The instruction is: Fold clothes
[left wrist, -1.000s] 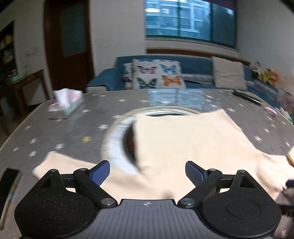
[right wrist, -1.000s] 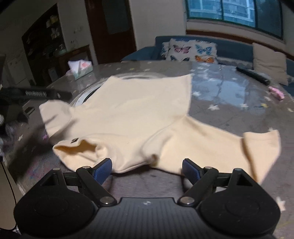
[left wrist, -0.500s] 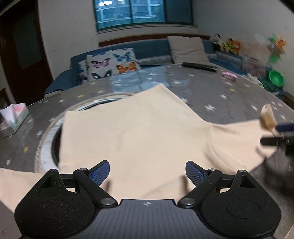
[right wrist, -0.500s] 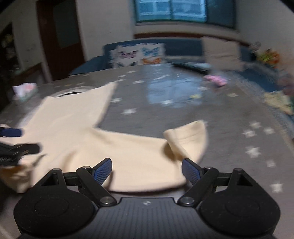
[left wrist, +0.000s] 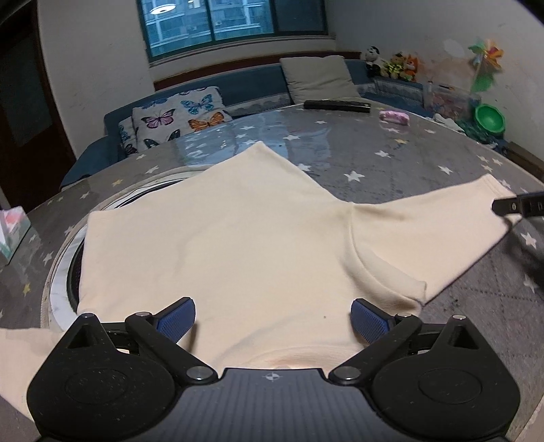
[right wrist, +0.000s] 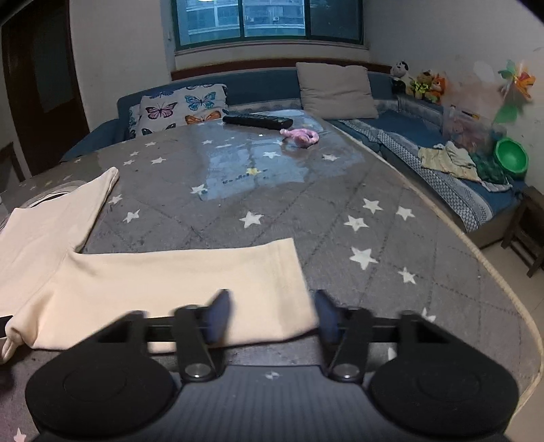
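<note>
The right gripper is closing on the cream sweatshirt's sleeve cuff — the left gripper, spread and still opening, holds nothing — so next, likely, comes folding that sleeve inward.

My cream long-sleeved shirt lies spread flat in front of me, collar nearest, hem corner pointing away, one sleeve stretched straight out to my right

dim room: blue sofa under a dark window, white walls, perhaps evening.
</note>
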`<act>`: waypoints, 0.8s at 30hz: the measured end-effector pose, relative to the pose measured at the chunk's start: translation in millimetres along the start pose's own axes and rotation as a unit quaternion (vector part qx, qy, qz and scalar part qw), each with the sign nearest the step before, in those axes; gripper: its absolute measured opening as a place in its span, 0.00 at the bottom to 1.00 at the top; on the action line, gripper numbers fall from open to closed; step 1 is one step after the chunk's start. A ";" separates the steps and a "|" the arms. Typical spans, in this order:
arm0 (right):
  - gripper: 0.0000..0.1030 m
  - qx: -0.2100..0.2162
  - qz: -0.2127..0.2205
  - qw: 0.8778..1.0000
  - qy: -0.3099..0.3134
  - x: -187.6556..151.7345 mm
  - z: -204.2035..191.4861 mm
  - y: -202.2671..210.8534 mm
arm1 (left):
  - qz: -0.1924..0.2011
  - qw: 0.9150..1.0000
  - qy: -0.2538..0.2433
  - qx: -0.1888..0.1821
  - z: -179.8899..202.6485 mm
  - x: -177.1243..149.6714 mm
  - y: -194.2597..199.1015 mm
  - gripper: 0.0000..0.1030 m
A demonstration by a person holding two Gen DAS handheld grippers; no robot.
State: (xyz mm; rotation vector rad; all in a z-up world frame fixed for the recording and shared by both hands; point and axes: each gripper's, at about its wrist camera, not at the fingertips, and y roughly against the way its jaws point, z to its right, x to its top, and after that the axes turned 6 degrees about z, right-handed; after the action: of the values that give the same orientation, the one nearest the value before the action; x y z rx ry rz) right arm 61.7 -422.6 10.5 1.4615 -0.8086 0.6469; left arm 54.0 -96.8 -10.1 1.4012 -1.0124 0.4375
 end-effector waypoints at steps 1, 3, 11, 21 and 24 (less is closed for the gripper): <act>0.21 0.005 0.000 1.000 0.002 1.9 -0.5 -0.9 | 0.001 1.000 -0.006 -0.001 2.5 0.1 -0.3 0.97; 0.11 0.014 0.000 1.000 0.005 5.7 -1.6 -2.7 | 0.004 1.000 -0.014 -0.003 5.8 0.1 0.0 0.97; 0.10 -0.002 0.025 0.997 0.070 36.3 -16.7 -25.5 | 0.006 0.999 -0.032 -0.008 11.3 -0.1 1.2 0.97; 0.33 -0.008 0.032 0.998 0.056 37.8 -11.2 -28.2 | 0.008 0.999 -0.036 -0.015 10.3 1.4 0.8 0.99; 0.39 0.003 0.045 0.997 0.056 41.0 -13.6 -17.0 | 0.011 0.999 -0.032 -0.017 9.8 2.9 2.1 1.00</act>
State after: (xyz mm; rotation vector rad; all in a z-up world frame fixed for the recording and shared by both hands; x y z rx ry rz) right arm 100.7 -413.6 34.0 1.3872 -0.7887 0.7923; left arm 50.8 -106.5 -7.9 1.3830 -1.0835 0.3911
